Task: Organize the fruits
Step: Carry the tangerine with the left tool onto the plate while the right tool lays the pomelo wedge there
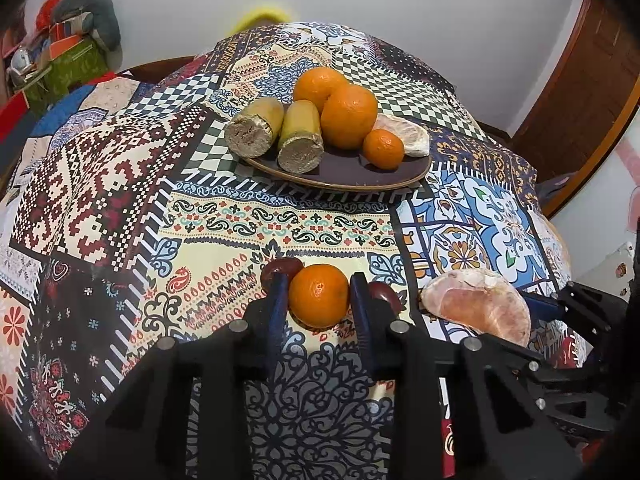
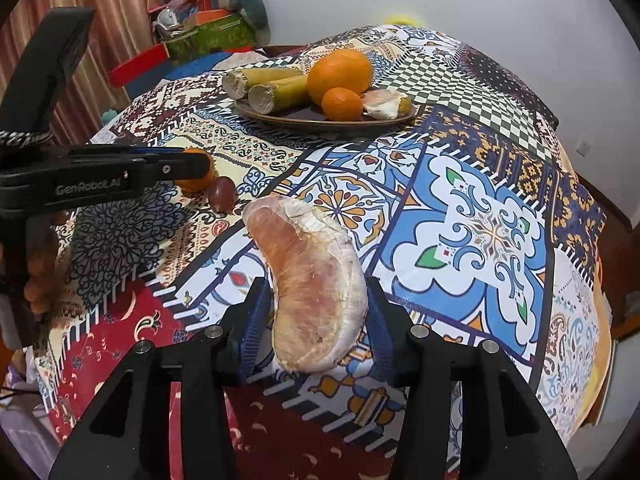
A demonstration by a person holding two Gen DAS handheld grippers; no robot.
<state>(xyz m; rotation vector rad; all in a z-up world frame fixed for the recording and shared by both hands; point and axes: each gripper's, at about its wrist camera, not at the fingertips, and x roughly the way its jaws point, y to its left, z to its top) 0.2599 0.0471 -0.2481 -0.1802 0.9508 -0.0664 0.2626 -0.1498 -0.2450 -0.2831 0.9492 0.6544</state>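
Left gripper [image 1: 319, 294] narrow, fingers pinching a tangerine [image 1: 318, 295] on the patchwork tablecloth [image 1: 248, 216], near side of the brown plate [image 1: 340, 174]. Two dark red fruits [image 1: 281, 269] sit just beside its fingertips. Right gripper [image 2: 316, 316] clamps a peeled pomelo segment [image 2: 312, 280], right of the tangerine.

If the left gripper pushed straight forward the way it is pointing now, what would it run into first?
The small orange sits between the left gripper fingers, so it would be pushed first. Beyond it lies bare tablecloth, then probably the brown plate of fruit, though depth is hard to judge.
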